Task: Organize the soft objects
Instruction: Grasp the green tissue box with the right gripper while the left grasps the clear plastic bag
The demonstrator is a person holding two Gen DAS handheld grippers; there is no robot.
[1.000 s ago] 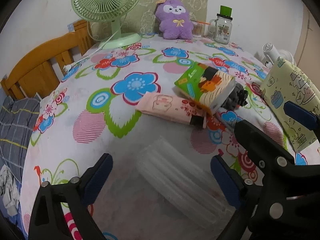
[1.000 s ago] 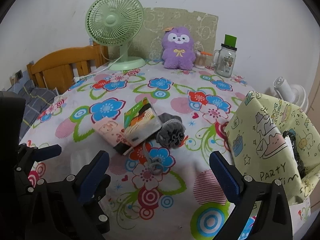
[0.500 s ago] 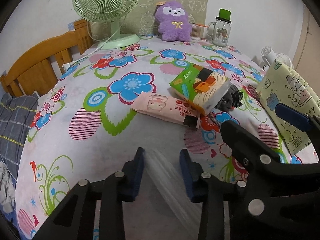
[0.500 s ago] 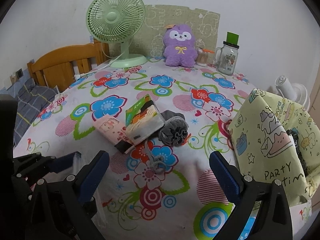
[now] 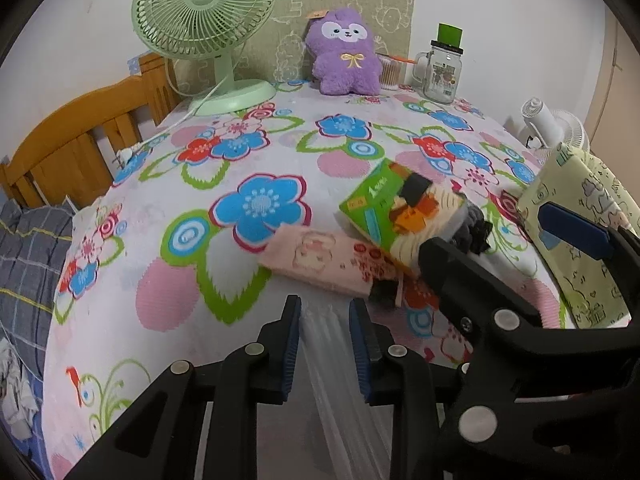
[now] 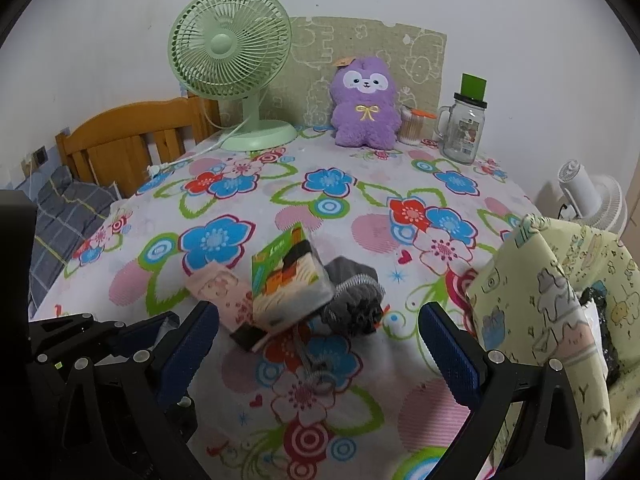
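The left gripper (image 5: 325,340) is closing its fingers on a clear plastic pack (image 5: 320,328), possibly masks, at the counter's (image 5: 140,240) near edge. The right gripper (image 6: 318,344) is spread, empty. Tissue packs (image 6: 288,280) and a grey pouch (image 6: 356,300) remain mid-counter; the yellow bag (image 6: 540,308) waits at the right edge.

A home — most likely a bedroom or living corner. A table wears a bright floral tablecloth (image 6: 224,240), with a green desk fan (image 6: 230,50) and a purple plush toy (image 6: 366,104) against a plain white wall. Beside it stand a wooden headboard (image 6: 120,140) and plaid bedding (image 6: 64,208) — household clutter, including a glass mug jar (image 6: 464,128) and a cartoon-print fabric bag (image 6: 560,300).
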